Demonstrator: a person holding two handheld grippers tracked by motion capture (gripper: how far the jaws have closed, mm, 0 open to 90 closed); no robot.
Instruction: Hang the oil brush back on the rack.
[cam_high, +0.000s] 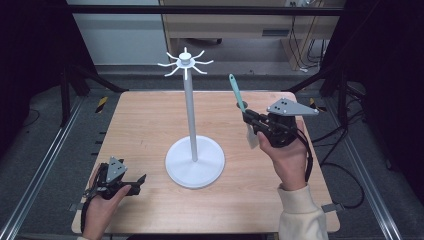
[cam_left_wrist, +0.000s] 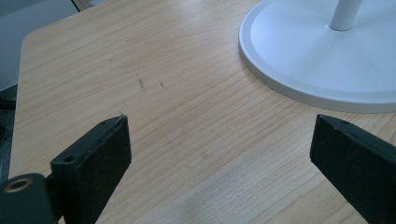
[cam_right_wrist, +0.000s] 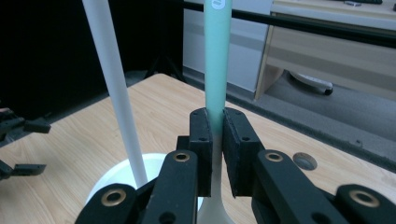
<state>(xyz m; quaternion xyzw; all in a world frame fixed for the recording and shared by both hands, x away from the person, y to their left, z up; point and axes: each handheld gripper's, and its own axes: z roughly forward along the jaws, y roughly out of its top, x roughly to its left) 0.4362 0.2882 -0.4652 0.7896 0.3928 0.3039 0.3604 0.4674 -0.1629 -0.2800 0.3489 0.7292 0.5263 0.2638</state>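
A: High view. What does the right gripper (cam_high: 252, 122) hold, and where?

B: It sits right of centre in the frame, lifted off the table (cam_high: 150, 115), with a person's hand (cam_high: 289, 160) wrapped around its body. Its jaws are clamped on a utensil (cam_high: 239, 97) with a teal handle. The handle slants up and to the left above the jaws, ending near the upper middle of the frame; a pale, whitish blade hangs below them.

A: Right gripper view. How is the grip shown?

B: The two black jaws rise from the bottom centre and press on the utensil (cam_right_wrist: 218, 56) from both sides, just where the teal handle fades into its white lower part. The handle runs straight up to the top edge. The white pole of the stand (cam_right_wrist: 116, 93) crosses the left half of the frame, leaning slightly.

A: High view. Where is the stand (cam_high: 195, 160)?

B: At the centre of the table: a round white base, a slim upright pole and a ring of curved hooks at the top, upper middle of the frame. The utensil is to the right of the pole and apart from it.

A: And the left gripper (cam_high: 139, 181)?

B: Lower left of the frame, low over the table's near edge, held by the other hand (cam_high: 102, 210). In the left gripper view its jaws stand wide apart at the bottom corners with bare wood between them, and the stand's base (cam_left_wrist: 322, 56) fills the upper right
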